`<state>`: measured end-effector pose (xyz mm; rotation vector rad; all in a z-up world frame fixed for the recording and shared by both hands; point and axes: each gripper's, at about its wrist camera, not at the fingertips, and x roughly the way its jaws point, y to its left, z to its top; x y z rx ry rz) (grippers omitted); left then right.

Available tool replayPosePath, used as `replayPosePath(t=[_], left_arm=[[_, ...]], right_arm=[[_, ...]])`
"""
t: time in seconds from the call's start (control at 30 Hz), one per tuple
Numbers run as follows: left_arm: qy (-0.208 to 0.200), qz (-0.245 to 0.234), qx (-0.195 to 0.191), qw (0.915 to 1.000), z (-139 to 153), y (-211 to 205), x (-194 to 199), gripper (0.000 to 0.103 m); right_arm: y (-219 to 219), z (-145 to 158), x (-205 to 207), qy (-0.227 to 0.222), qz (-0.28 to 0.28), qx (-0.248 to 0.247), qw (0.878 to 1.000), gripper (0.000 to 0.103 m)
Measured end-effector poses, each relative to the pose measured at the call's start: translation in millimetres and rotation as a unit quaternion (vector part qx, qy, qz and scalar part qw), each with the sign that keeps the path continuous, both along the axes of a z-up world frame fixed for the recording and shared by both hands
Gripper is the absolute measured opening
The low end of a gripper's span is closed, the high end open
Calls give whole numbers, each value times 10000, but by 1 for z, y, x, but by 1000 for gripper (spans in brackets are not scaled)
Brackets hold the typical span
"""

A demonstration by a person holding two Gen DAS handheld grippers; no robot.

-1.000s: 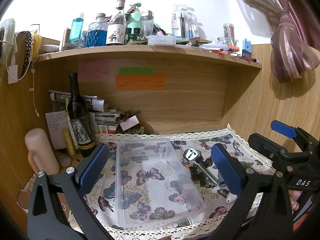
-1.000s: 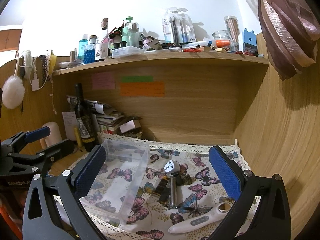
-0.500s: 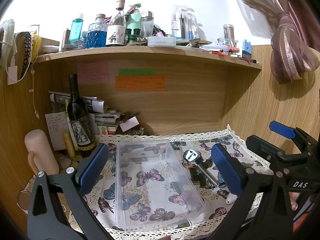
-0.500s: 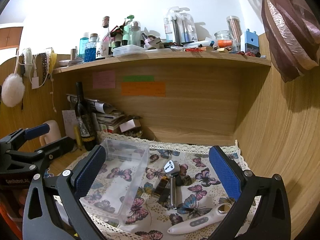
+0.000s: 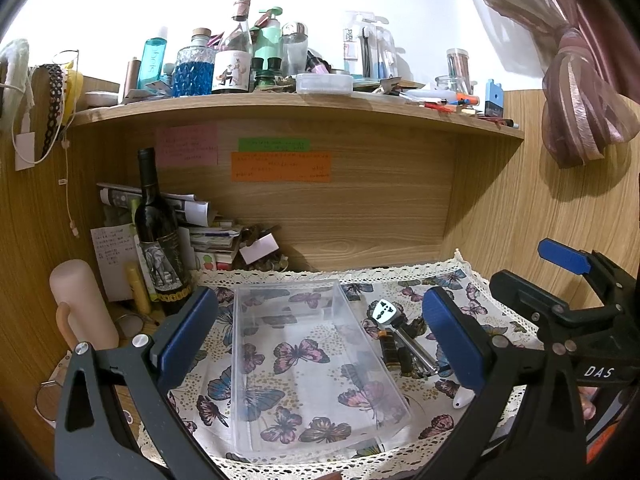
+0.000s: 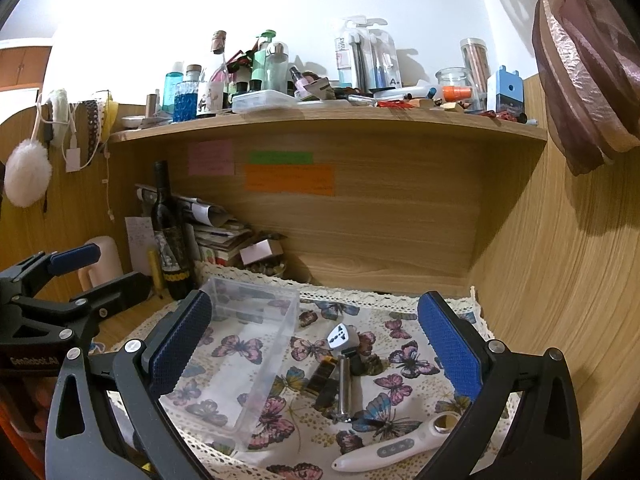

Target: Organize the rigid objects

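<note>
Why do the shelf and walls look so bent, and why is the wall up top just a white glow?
Left wrist view: the fisheye lens bows the shelf and darkens the corners; the white wall above is overexposed. Right wrist view: same bending, the wood side panel curves strongly, bottles cast soft shadows on the bright wall, and the clear box stays sharp.

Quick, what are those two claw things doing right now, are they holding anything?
Left gripper: jaws wide open, holding nothing, above the clear plastic box.
Right gripper: jaws wide open, holding nothing, above the white plug adapter.
</note>
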<state>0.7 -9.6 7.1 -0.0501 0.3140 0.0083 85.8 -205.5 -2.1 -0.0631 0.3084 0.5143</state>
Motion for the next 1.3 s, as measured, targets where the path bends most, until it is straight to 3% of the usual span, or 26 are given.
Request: replayPosePath(t=[0.6, 0.77, 0.9, 0.97, 1.0, 1.2, 1.3], left_arm=[[49, -45, -9, 10000, -2, 5, 6, 103], [398, 286, 28, 9988, -13, 23, 23, 103], [1047, 323, -212, 9938, -33, 53, 52, 103], [1275, 432, -283, 9905, -41, 64, 63, 93], [1456, 474, -313, 9877, -47, 71, 70, 83], [2579, 351, -900, 9613, -89, 108, 114, 55], [2880, 243, -1053, 9515, -101, 116, 125, 51]], right_arm=[[1, 1, 2, -5, -17, -10, 10000, 103], [-6, -4, 16, 58, -205, 41, 9998, 103], [-12, -14, 41, 427, -297, 87, 9986, 103], [-14, -20, 50, 554, -391, 56, 9977, 96], [-15, -24, 58, 679, -422, 13, 9968, 94], [-9, -46, 98, 1346, -390, -254, 9898, 70], [-4, -59, 118, 1654, -351, -416, 9847, 60]])
